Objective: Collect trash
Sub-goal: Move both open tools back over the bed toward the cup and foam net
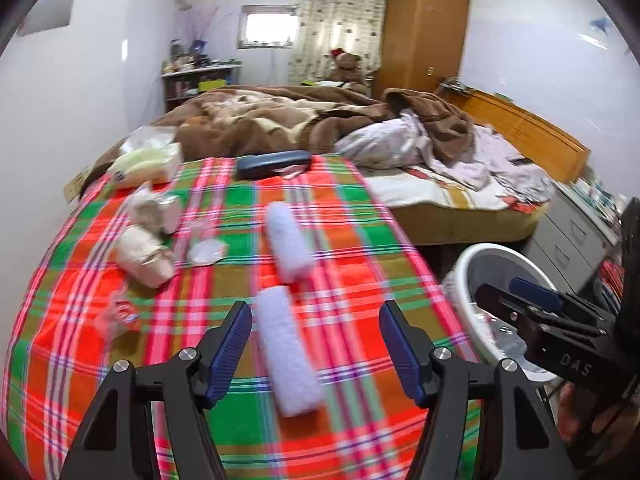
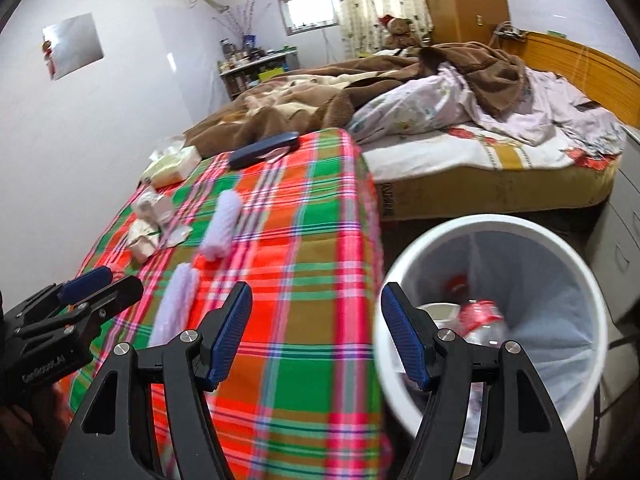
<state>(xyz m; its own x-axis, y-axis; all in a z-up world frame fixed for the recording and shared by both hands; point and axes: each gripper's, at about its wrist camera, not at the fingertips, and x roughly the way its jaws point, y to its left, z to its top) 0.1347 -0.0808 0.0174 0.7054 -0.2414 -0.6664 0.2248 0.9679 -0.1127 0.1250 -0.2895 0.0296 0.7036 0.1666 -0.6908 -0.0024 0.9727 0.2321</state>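
A plaid-covered table (image 1: 340,240) holds trash: crumpled beige paper cups (image 1: 146,254), a wrapped wad (image 1: 158,210), a clear round lid (image 1: 206,250) and a clear wrapper (image 1: 120,316). Two white fuzzy rolls (image 1: 286,348) (image 1: 288,242) lie in the middle. My left gripper (image 1: 316,344) is open and empty above the near roll. My right gripper (image 2: 316,336) is open and empty, over the table's right edge beside the white trash bin (image 2: 496,224), which holds a red-and-white wrapper (image 2: 480,316). The bin also shows in the left wrist view (image 1: 464,268).
A dark blue case (image 1: 274,164) and a tissue pack (image 1: 146,160) lie at the table's far end. Behind is a bed with a brown blanket (image 1: 280,116), a wardrobe (image 1: 424,28) and grey drawers (image 1: 572,236) to the right of the bin.
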